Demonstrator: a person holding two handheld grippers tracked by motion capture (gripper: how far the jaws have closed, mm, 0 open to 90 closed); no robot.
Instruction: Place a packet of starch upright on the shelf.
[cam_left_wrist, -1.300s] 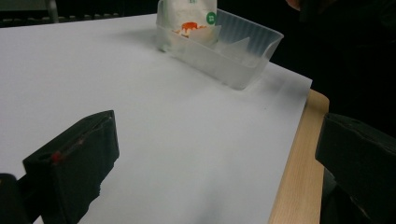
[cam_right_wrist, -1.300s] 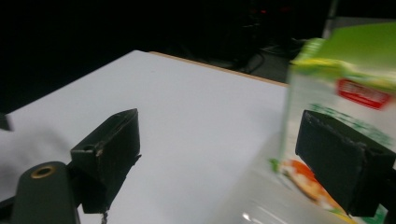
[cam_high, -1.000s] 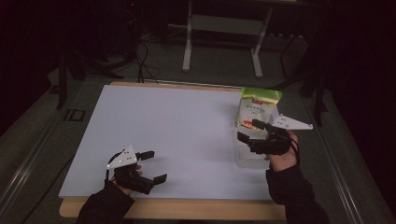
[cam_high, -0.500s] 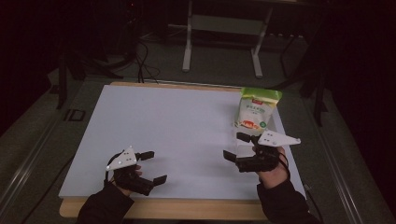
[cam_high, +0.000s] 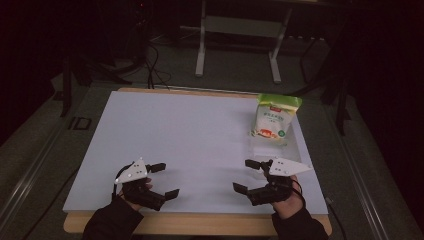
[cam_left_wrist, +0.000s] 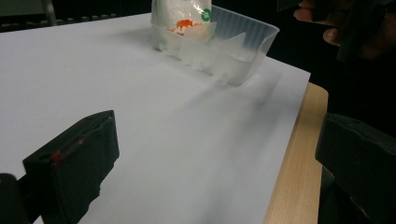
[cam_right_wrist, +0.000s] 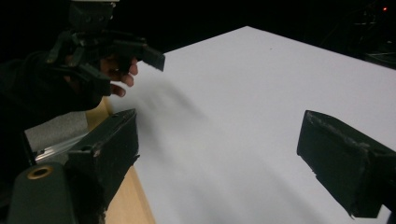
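My right tool (cam_high: 251, 176) hovers low over the white table (cam_high: 190, 135) near its front edge, jaws wide, gripping nothing. My left tool (cam_high: 163, 180) sits opposite, jaws wide and empty too. The green-topped white food pouch (cam_high: 274, 119) stands upright in the clear plastic tray (cam_left_wrist: 243, 56) at the far right, well apart from both.

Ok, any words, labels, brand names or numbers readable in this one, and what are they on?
None can be read.
Snack bag in the clear plastic tray: red label patch, dark print lines and a green round badge, all too small and blurred.
Left tongs, right tongs: no markings legible.
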